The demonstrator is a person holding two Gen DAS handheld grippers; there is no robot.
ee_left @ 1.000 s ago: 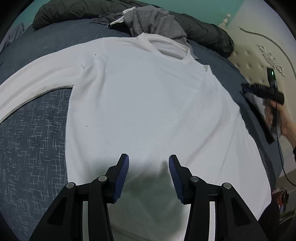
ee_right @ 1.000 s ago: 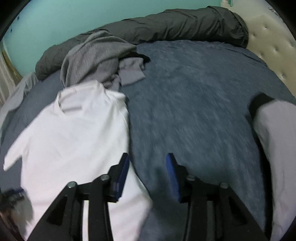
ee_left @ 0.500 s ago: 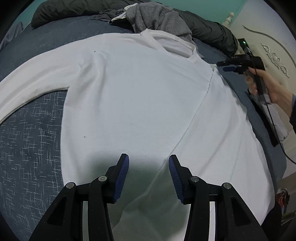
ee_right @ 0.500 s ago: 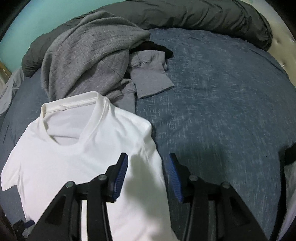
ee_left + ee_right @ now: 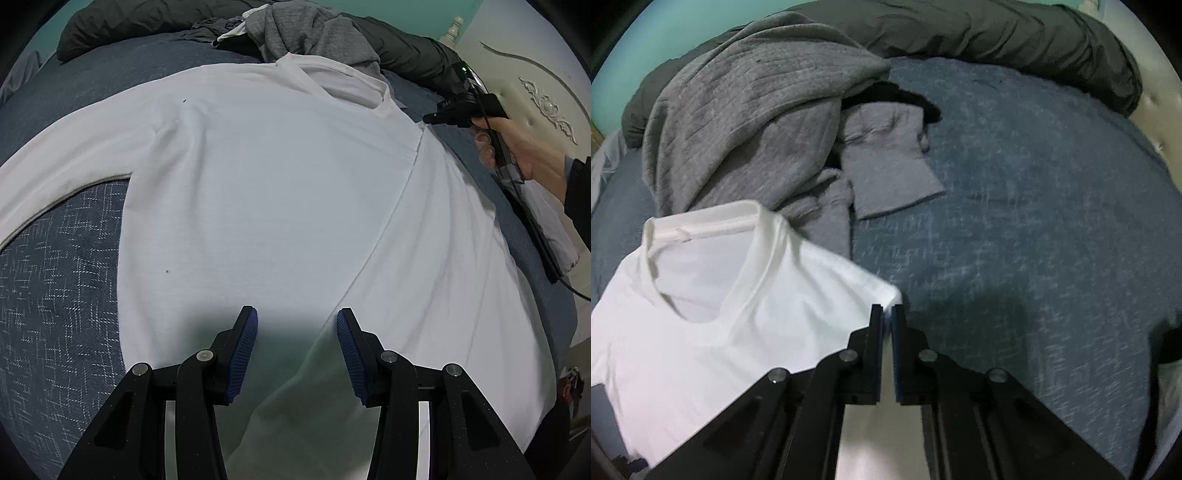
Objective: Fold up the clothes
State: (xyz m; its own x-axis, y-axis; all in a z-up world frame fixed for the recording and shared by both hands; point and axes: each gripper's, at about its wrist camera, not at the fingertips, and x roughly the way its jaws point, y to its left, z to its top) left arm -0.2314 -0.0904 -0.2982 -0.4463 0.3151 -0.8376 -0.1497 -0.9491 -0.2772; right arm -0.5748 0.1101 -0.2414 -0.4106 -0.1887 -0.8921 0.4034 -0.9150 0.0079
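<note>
1. The bed with its dark blue flecked woven cover (image 5: pixel 62 280) carries everything.
2. A dark grey puffy duvet roll (image 5: pixel 979 33) lies along the bed's far edge, below a teal wall (image 5: pixel 665 37).
3. The white long-sleeved cotton shirt (image 5: pixel 258 192) lies spread flat on the cover, neckline toward the duvet, one sleeve trailing out to the left and the right side folded in over the body.
4. A crumpled grey ribbed knit sweater (image 5: pixel 738 110) sits just beyond the shirt's collar, touching it.
5. The left claw (image 5: pixel 295 347) hangs released above the shirt's lower part, with nothing between its blue pads.
6. The right claw (image 5: pixel 887 317) is clenched on the shirt's shoulder corner, held in a person's hand (image 5: pixel 524 147).
</note>
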